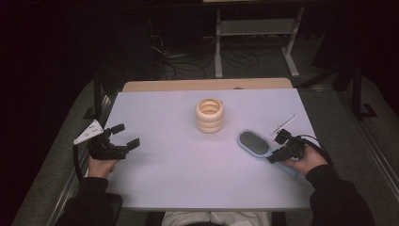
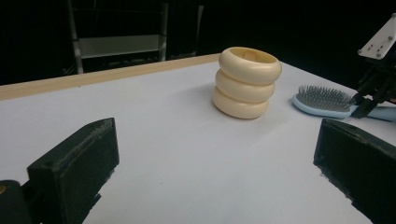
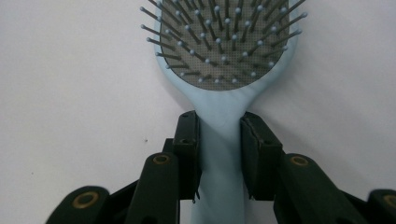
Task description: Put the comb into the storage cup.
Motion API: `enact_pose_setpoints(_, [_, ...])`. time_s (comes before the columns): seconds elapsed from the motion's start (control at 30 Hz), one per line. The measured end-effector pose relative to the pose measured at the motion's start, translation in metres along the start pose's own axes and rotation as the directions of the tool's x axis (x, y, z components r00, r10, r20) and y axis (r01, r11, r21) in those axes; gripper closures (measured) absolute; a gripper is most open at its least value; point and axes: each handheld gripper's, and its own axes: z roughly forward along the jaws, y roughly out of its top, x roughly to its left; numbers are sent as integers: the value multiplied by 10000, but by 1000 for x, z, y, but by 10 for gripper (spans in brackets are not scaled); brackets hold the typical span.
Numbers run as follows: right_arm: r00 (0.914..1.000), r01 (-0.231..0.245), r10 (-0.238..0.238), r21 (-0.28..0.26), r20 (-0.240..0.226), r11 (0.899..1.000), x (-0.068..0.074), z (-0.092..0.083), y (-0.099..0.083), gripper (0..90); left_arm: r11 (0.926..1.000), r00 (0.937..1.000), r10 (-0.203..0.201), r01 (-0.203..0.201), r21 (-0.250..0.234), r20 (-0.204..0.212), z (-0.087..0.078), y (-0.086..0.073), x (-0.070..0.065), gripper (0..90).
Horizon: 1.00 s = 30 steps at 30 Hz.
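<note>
The right gripper (image 3: 219,140) has its jaws either side of the neck of the pale blue hairbrush (image 3: 224,84), just below the bristle pad, pressing on the handle; the brush lies flat on the desk (image 3: 70,93), bristles up. The grasp looks just made, so the step in hand seems to be securing the brush before lifting it. To do that well, the jaws should bite squarely on the narrow neck, centred, so the heavier head does not swing down when it leaves the desk; a straight lift would then keep it level.

The left gripper (image 1: 123,136) hovers at the desk's left edge, jaws spread wide with nothing between them.

From above, the brush (image 1: 254,143) lies at the right of the desk, head towards the cream ringed cup (image 1: 210,115) in the middle, with a thin white stick (image 1: 287,123) just beyond the right hand. The right gripper view gives the contact on the neck, which the high view blurs. The left gripper view shows the cup (image 2: 246,83) standing upright, well apart from the brush (image 2: 322,100).
</note>
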Motion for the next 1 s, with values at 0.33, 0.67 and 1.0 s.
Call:
enact_pose_setpoints(0.33, [9995,-136,120,-545,-302,9984,-5,-2,-4,690,10000,10000,-15,15,-50,28,0,0,-1,0])
enact_pose_setpoints(0.67, [9988,59,-110,-1048,-485,9945,-2,-11,-4,690,10000,10000,-56,56,-27,61,0,0,-1,0])
enact_pose_setpoints(1.0, [9973,521,-607,-1836,-416,9816,7,-33,5,690,9999,9999,-94,93,132,75,1,-2,-1,0])
